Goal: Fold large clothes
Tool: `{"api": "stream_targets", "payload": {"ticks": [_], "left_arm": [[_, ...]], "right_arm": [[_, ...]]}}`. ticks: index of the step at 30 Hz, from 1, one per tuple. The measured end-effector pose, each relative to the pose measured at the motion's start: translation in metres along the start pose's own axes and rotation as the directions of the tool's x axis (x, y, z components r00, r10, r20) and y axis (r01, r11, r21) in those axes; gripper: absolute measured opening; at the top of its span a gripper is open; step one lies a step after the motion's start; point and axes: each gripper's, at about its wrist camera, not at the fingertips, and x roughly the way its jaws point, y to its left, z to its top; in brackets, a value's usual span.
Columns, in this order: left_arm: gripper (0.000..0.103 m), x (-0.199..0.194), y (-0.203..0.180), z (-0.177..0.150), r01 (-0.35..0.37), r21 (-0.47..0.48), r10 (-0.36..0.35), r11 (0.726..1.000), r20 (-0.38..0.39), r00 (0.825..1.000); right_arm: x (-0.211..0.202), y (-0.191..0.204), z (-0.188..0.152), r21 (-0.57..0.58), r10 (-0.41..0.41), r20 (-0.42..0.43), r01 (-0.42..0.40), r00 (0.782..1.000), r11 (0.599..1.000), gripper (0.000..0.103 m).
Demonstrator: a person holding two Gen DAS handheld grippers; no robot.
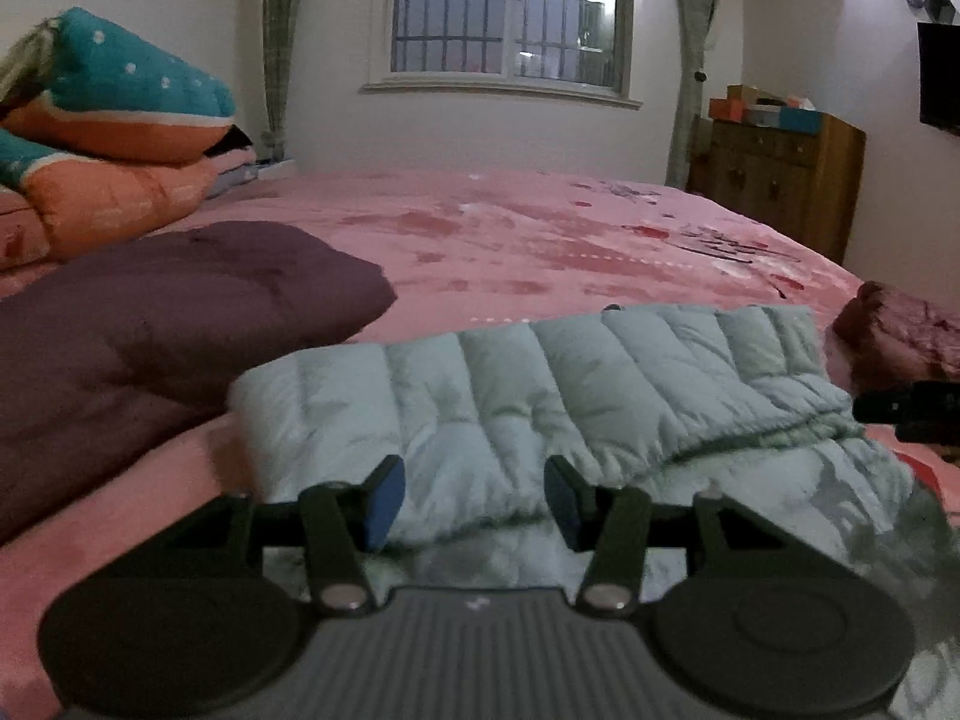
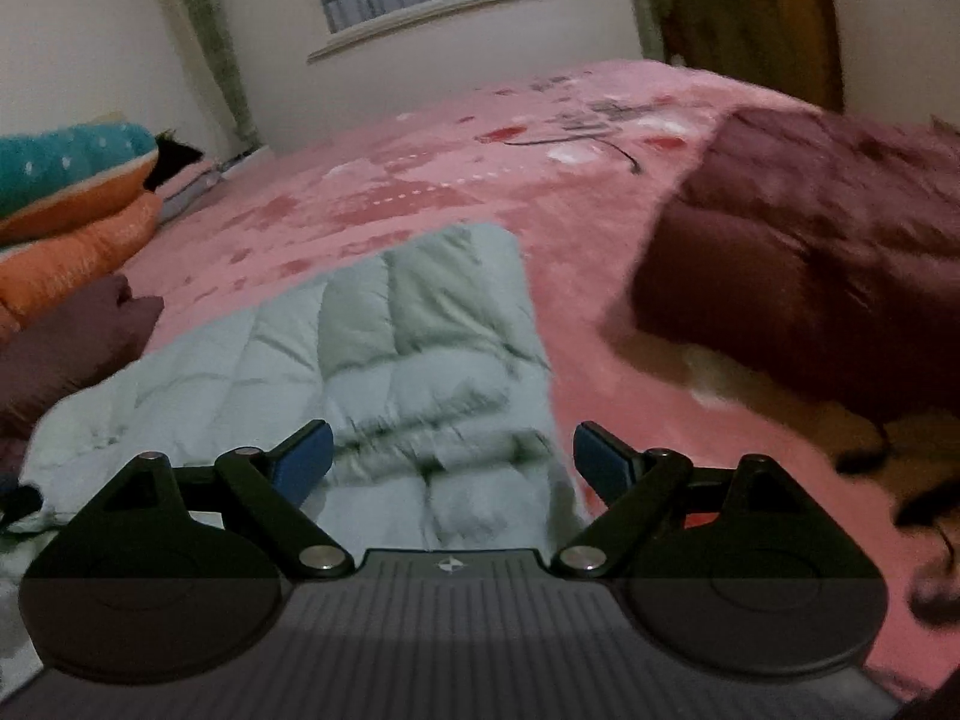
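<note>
The pale green puffer jacket (image 1: 528, 408) is lying mid-frame on the pink bedspread (image 1: 540, 234), one flap already doubled over, so folding looks partly done. The left gripper (image 1: 474, 498) and right gripper (image 2: 453, 462) are both hovering spread wide, holding nothing.

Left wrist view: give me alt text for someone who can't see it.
A pale green quilted jacket lies partly folded on a pink bed, just ahead of the open, empty left gripper. A folded purple garment sits to its left, and a window is behind.
</note>
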Motion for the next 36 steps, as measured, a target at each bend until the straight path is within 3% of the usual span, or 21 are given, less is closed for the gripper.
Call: {"api": "stream_targets", "payload": {"ticks": [10,14,23,28,36], "left_arm": [[0.062,-0.067,0.028,-0.024,-0.040,-0.051,0.038,0.998,-0.034,0.999],[0.062,-0.081,0.042,-0.040,-0.046,-0.123,0.037,0.991,-0.074,0.997],[0.063,-0.096,0.060,-0.066,-0.031,-0.174,0.009,0.984,-0.127,0.992],[0.064,-0.094,0.065,-0.082,0.039,-0.224,-0.082,0.974,-0.186,0.979],[0.066,-0.094,0.063,-0.101,0.063,-0.178,-0.106,0.982,-0.240,0.965]], "right_arm": [[-0.062,-0.039,-0.028,0.012,-0.029,-0.061,0.030,0.998,0.999,0.103],[-0.076,-0.054,-0.039,0.047,-0.023,-0.120,0.029,0.993,0.998,0.103],[-0.104,-0.068,-0.062,0.079,0.042,-0.220,-0.025,0.975,0.997,0.103],[-0.111,-0.068,-0.063,0.096,0.108,-0.275,-0.084,0.955,0.992,0.103],[-0.113,-0.068,-0.075,0.163,0.228,-0.346,-0.181,0.910,0.970,0.103]]}}
